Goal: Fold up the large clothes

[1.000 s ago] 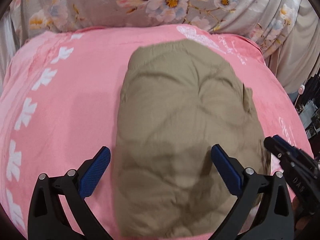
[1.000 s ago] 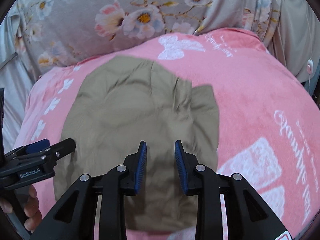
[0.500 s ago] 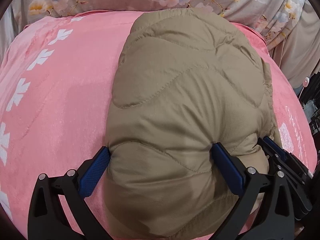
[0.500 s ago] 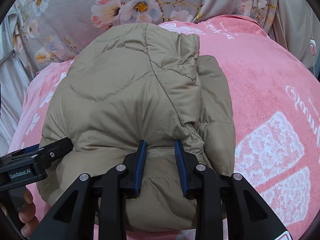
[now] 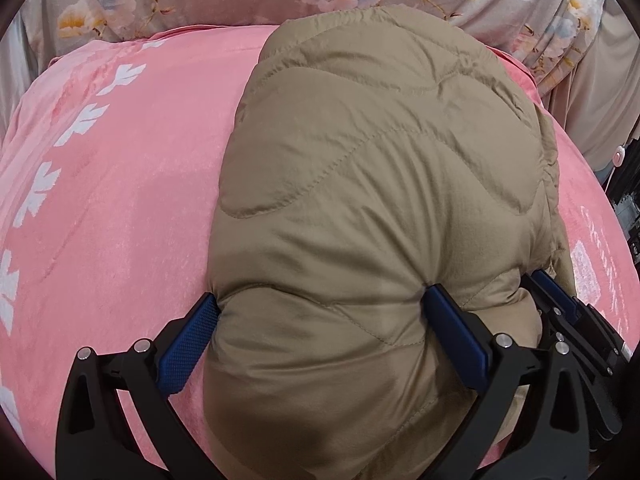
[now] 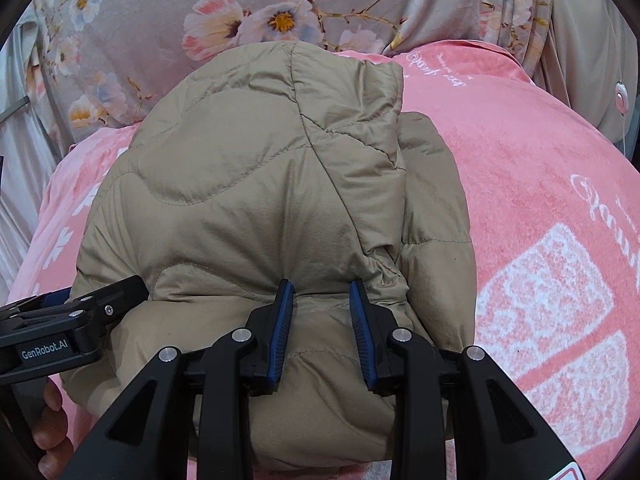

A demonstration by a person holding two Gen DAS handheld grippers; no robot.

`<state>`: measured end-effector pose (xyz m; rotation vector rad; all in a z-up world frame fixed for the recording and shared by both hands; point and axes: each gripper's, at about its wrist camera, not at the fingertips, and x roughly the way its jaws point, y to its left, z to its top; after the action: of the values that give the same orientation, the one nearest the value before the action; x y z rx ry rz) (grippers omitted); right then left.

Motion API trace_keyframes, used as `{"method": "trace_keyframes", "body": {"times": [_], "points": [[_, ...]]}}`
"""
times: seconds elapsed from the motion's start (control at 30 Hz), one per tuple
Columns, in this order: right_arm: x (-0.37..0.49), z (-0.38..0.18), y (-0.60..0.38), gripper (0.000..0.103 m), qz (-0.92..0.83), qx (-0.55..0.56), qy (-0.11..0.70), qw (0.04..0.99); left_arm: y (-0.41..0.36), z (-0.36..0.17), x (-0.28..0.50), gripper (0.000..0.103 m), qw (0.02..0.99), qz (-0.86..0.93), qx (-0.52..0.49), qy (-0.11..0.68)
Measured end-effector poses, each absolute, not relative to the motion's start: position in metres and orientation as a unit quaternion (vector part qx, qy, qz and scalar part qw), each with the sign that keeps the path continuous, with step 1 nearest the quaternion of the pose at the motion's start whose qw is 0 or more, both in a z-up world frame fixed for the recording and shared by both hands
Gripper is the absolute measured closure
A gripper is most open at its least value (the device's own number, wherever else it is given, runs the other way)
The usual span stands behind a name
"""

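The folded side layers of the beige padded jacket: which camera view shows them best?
The right wrist view. There the jacket shows its stacked folded edge against the pink blanket, with an under layer beside it. The left wrist view shows mainly the smooth quilted top; that edge is only a thin strip at right.

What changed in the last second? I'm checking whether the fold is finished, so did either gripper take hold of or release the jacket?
Both grippers came down onto the tan quilted jacket, which now fills both views. The left gripper, wide open, straddles its near edge; the right gripper presses in, jaws narrowly apart. No clear grasp or release. The jacket's folded shape and the pink blanket look unchanged.
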<state>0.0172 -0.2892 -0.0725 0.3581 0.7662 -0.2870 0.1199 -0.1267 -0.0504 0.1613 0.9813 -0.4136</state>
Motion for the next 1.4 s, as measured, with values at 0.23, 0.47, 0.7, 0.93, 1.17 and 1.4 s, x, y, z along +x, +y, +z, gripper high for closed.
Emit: {"method": "trace_keyframes", "body": {"times": [0.23, 0.47, 0.7, 0.93, 1.17, 1.4], "points": [[0.014, -0.072, -0.293, 0.074, -0.134, 0.189, 0.360, 0.904, -0.126, -0.050, 0.121, 0.005, 0.859, -0.196, 0.077, 0.468], [-0.012, -0.030, -0.318, 0.035, -0.132, 0.237, 0.344, 0.899, -0.095, -0.028, 0.131, 0.005, 0.838, -0.219, -0.006, 0.500], [-0.010, -0.060, -0.396, 0.025, -0.137, 0.371, 0.361, 0.845, -0.056, -0.006, 0.189, 0.005, 0.825, -0.241, -0.113, 0.499], [0.007, -0.093, -0.393, 0.024, -0.081, 0.441, 0.374, 0.812, -0.063, -0.050, 0.222, 0.005, 0.752, -0.295, -0.201, 0.554], [0.021, -0.103, -0.384, 0.024, -0.017, 0.459, 0.364, 0.810, -0.061, -0.068, 0.228, 0.005, 0.719, -0.344, -0.232, 0.558], [0.046, -0.104, -0.368, 0.023, 0.064, 0.444, 0.385, 0.806, -0.047, -0.080, 0.234, 0.005, 0.696, -0.380, -0.249, 0.556]]}}
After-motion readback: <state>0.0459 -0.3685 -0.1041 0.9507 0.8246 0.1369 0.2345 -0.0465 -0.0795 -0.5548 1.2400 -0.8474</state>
